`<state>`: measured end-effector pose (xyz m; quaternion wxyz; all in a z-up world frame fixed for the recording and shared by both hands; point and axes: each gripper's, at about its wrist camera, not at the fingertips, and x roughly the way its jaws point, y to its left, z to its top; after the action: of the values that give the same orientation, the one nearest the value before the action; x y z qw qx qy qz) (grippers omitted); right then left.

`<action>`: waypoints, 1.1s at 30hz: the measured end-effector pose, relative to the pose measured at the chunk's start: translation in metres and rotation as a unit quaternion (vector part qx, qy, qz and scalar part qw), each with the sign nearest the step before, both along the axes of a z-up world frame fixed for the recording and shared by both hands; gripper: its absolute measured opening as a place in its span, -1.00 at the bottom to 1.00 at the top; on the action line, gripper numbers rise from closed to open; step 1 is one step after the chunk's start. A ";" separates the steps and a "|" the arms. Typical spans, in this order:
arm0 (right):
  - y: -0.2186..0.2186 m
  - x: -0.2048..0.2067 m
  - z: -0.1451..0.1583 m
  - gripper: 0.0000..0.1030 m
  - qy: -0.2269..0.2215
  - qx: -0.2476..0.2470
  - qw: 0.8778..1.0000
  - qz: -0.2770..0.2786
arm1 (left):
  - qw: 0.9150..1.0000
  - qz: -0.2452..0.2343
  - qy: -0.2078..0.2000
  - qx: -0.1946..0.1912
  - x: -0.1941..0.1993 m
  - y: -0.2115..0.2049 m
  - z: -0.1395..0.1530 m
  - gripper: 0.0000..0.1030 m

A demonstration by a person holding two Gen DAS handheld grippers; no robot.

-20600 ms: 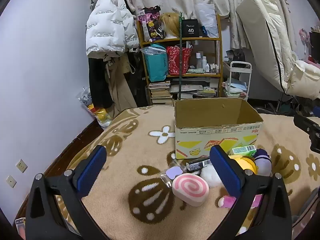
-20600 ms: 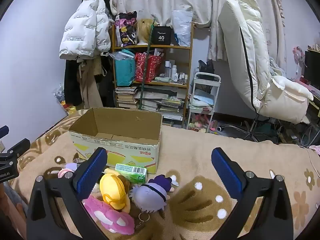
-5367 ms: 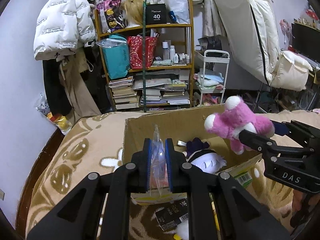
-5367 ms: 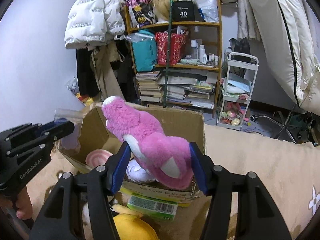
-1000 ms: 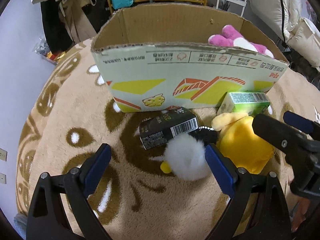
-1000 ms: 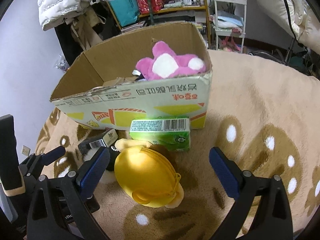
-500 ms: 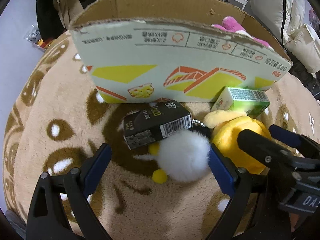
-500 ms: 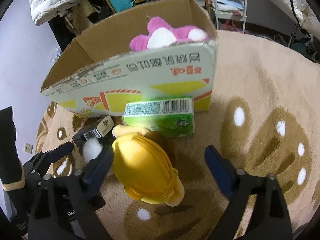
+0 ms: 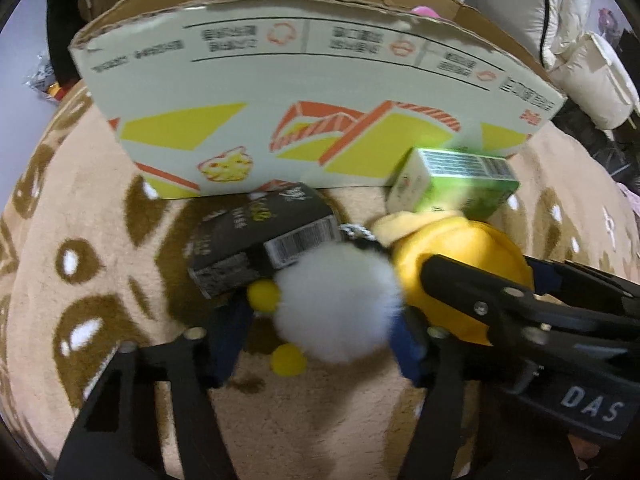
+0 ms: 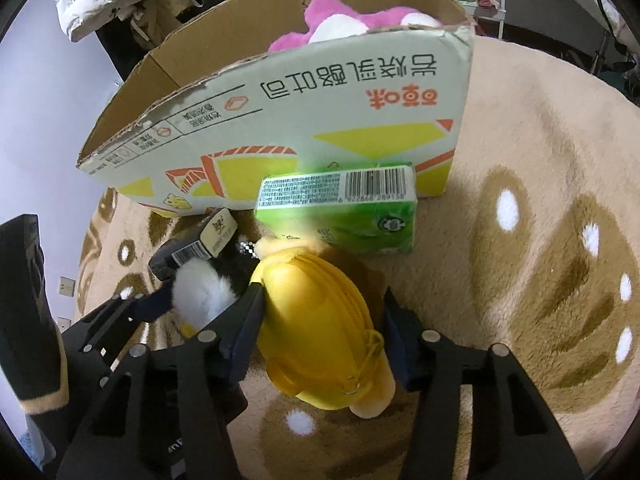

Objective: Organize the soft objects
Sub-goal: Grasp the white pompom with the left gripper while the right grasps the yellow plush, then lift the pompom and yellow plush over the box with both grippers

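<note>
My left gripper (image 9: 320, 332) has closed on a white fluffy pompom toy (image 9: 338, 304) with small yellow feet, lying on the carpet in front of the cardboard box (image 9: 304, 80). My right gripper (image 10: 322, 336) has closed on a yellow plush pouch (image 10: 320, 332) just right of the pompom (image 10: 200, 290); the pouch also shows in the left wrist view (image 9: 464, 256). A pink plush (image 10: 348, 20) lies inside the box (image 10: 280, 120).
A black carton (image 9: 260, 240) and a green drink carton (image 9: 452, 184) lie against the box front. In the right wrist view the green carton (image 10: 340, 208) sits just beyond the pouch. Beige patterned carpet (image 10: 540, 200) spreads to the right.
Both grippers moved down and forward and closed: the left around the white pompom, the right around the yellow pouch.
</note>
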<state>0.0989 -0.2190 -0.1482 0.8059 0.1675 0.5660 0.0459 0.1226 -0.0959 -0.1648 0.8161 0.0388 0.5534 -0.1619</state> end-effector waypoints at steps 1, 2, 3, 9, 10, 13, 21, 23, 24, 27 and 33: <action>0.002 0.000 0.000 0.04 -0.002 -0.003 1.000 0.001 | 1.000 -0.002 0.000 -0.005 -0.001 -0.002 0.000 -0.12; 0.003 0.001 0.000 0.02 -0.003 -0.005 1.000 0.002 | 1.000 -0.004 -0.006 -0.006 -0.004 -0.005 0.001 -0.19; 0.004 0.000 0.001 0.01 -0.006 -0.009 1.000 0.004 | 1.000 -0.006 -0.014 -0.002 -0.007 -0.008 0.002 -0.24; 0.006 -0.002 0.005 -0.12 -0.018 -0.021 1.000 0.012 | 0.999 -0.011 -0.033 0.015 -0.020 -0.018 0.009 -0.32; 0.006 -0.002 0.007 -0.14 -0.021 -0.024 0.999 0.014 | 0.999 -0.008 -0.036 0.015 -0.022 -0.018 0.011 -0.33; 0.006 -0.004 0.009 -0.21 -0.024 -0.028 0.999 0.018 | 0.999 0.000 -0.039 0.006 -0.021 -0.013 0.017 -0.36; 0.000 -0.019 0.029 -0.30 -0.046 -0.057 0.997 0.009 | 0.998 0.013 -0.054 -0.004 -0.026 0.007 0.035 -0.48; 0.000 -0.025 0.038 -0.30 -0.060 -0.074 0.995 0.004 | 0.998 0.013 -0.063 -0.006 -0.030 0.007 0.042 -0.49; 0.000 -0.028 0.044 -0.30 -0.070 -0.084 0.994 0.002 | 0.997 0.015 -0.069 -0.005 -0.033 0.007 0.045 -0.49; 0.001 -0.038 0.063 -0.30 -0.106 -0.121 0.987 0.001 | 0.996 0.016 -0.092 -0.001 -0.041 0.009 0.056 -0.50; 0.005 -0.054 0.098 -0.30 -0.184 -0.155 0.971 -0.004 | 0.991 0.021 -0.133 -0.011 -0.054 0.019 0.080 -0.56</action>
<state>0.0452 -0.2137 -0.0499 0.9124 0.0309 0.4079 -0.0154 0.0686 -0.0774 -0.0847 0.8861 0.0395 0.4388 -0.1438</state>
